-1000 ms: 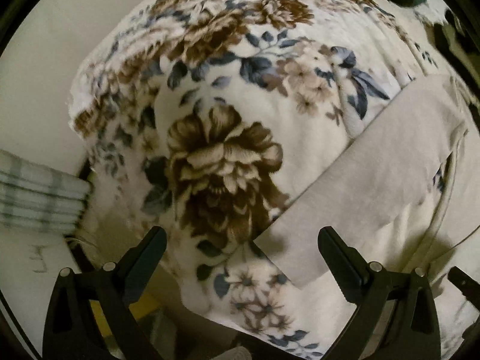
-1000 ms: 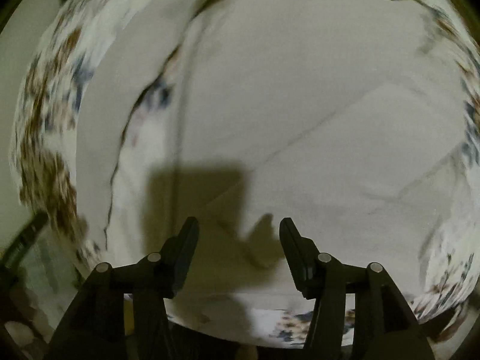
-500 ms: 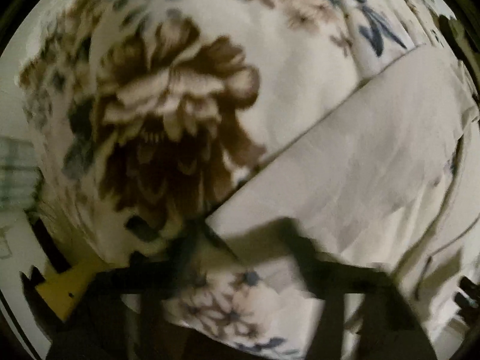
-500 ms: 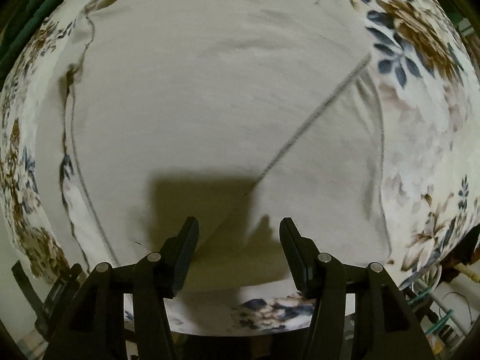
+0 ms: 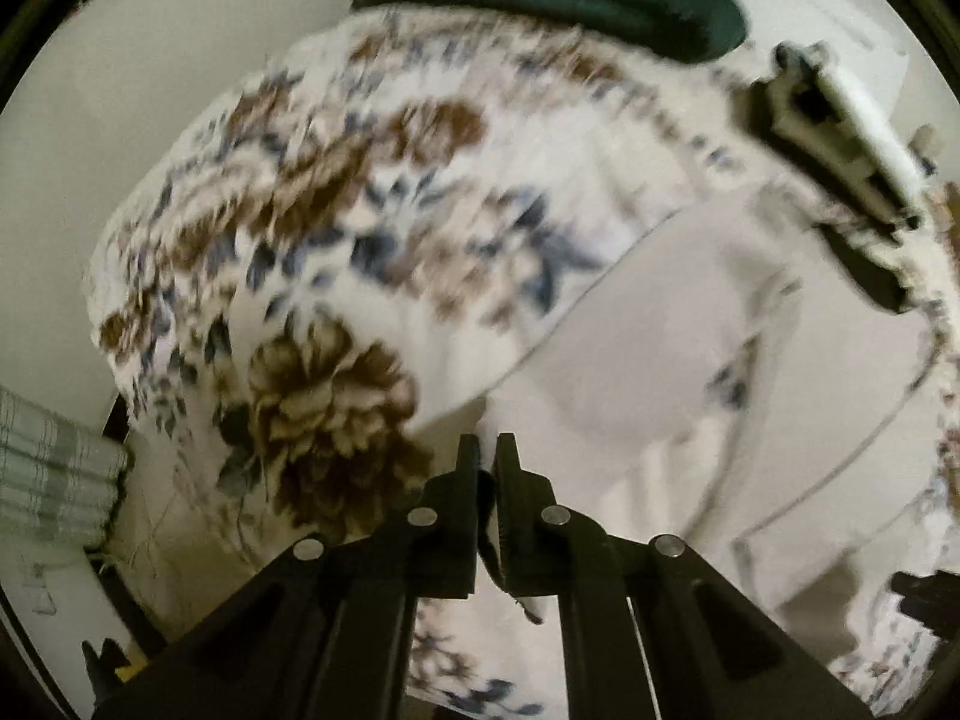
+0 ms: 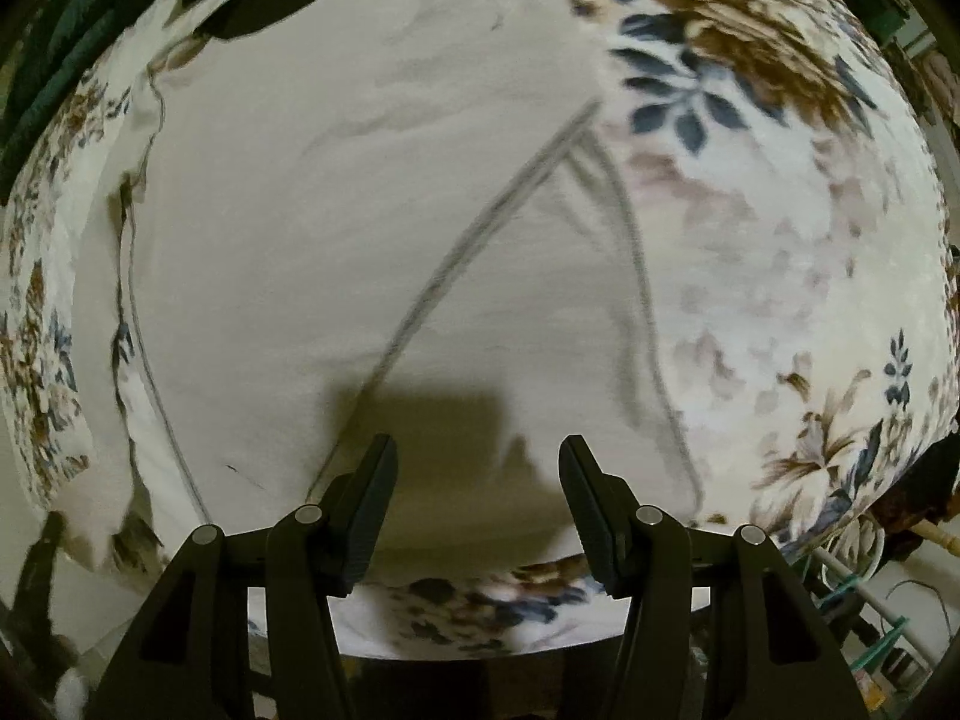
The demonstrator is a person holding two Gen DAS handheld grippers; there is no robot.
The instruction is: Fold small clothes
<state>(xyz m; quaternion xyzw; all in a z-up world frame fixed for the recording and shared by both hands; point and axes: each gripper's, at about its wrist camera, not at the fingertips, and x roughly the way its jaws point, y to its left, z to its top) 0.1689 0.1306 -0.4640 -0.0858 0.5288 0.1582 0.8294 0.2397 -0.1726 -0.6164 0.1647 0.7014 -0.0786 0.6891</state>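
The left claw (image 5: 487,456) has just clamped shut on the near corner of the one pale garment (image 5: 690,360), probably to carry that corner across for a fold. The garment lies spread on the floral blanket (image 5: 336,252), right of centre. The right claw (image 6: 478,480) hangs over its middle, jaws apart and empty, likely waiting to take another edge. Two claws, one garment, one blanket.

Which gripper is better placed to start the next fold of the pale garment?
The left gripper: its jaws have just closed on a corner of the pale garment. The right gripper hovers open above it, holding nothing.
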